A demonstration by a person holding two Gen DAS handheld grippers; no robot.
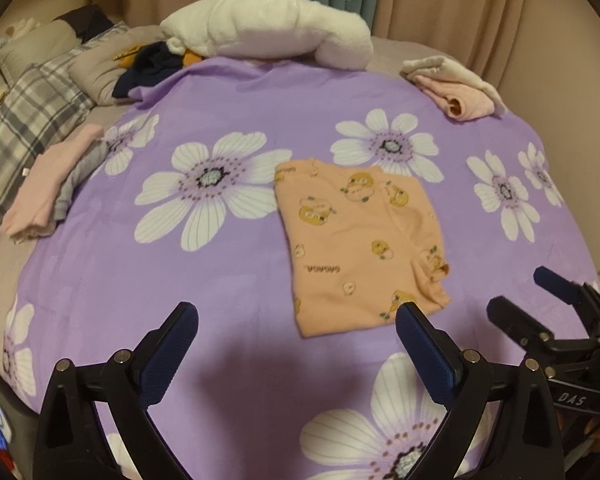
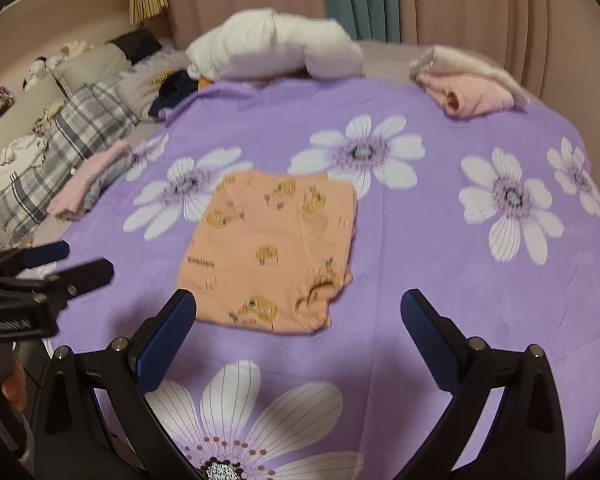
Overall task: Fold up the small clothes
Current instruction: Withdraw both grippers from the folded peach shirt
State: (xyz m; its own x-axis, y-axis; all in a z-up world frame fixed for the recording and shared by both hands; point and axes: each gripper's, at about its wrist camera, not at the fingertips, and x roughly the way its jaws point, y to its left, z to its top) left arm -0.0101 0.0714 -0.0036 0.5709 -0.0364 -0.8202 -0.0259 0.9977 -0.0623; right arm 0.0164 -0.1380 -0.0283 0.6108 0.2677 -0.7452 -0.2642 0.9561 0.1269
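Note:
A small orange garment [image 1: 360, 240] with a yellow cartoon print lies folded into a rough square on the purple flowered sheet [image 1: 220, 272]; it also shows in the right wrist view [image 2: 272, 252]. My left gripper [image 1: 296, 320] is open and empty, just in front of the garment's near edge. My right gripper [image 2: 298, 308] is open and empty, its fingers either side of the garment's near edge, above the sheet [image 2: 420, 264]. The right gripper [image 1: 540, 292] shows at the right of the left wrist view, and the left gripper [image 2: 76, 264] at the left of the right wrist view.
A folded pink and grey pile [image 1: 52, 188] lies at the sheet's left edge. A pink and cream pile [image 1: 456, 88] lies at the far right. A white rolled blanket [image 1: 268, 36] lies at the back, plaid pillows [image 1: 32, 112] at the left, curtains behind.

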